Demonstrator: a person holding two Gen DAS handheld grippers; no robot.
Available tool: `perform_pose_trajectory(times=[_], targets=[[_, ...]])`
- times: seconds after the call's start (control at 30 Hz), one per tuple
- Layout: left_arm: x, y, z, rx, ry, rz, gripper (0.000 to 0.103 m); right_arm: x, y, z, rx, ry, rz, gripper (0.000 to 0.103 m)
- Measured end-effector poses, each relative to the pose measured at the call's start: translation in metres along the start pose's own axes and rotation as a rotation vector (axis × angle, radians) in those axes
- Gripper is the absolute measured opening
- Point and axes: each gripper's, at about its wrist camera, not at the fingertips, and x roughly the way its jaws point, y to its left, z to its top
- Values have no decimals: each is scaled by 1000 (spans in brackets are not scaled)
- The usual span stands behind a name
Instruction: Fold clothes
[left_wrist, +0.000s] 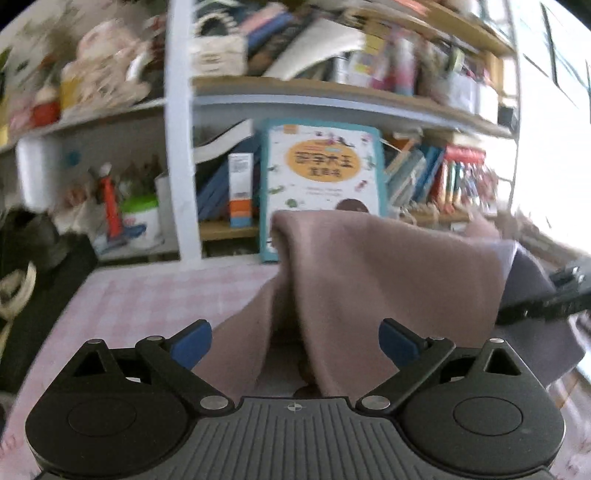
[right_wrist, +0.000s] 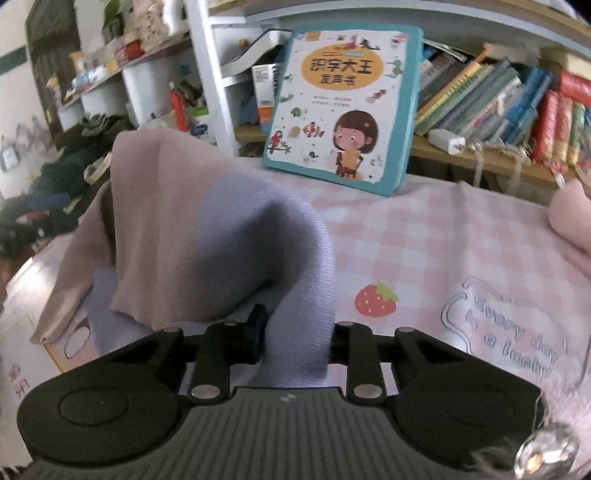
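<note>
The right gripper (right_wrist: 293, 343) was clamped on the lavender-and-mauve garment (right_wrist: 177, 229), lifted off the checked tablecloth (right_wrist: 424, 251) and stretching leftward, where the left gripper (left_wrist: 295, 345) gaped wide beneath it.

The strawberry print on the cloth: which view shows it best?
The right wrist view: the strawberry lies sharp and unhidden on the checked cloth, just ahead of the right gripper. The left wrist view shows only blurred cloth, no strawberry.
</note>
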Motion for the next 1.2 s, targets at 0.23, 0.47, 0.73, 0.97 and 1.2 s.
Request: perform_pose_trajectory(times=[0.23,0.47,0.73,0.97,1.2], targets=[[8,-2,-13,150,39,129,99,-13,-1,-7,-62,-17,-82,49],[57,25,-17,52,122,215,93,-11,18,-18,-48,-16,-48,27],[85,69,20,-356,126,142,10,-15,60,-56,52,-41,65,13],[61,19,128,-288,-87,4,10,23,124,-72,199,42,448,13],[80,-134,146,337,28,-135,66,65,186,-63,172,83,592,44]])
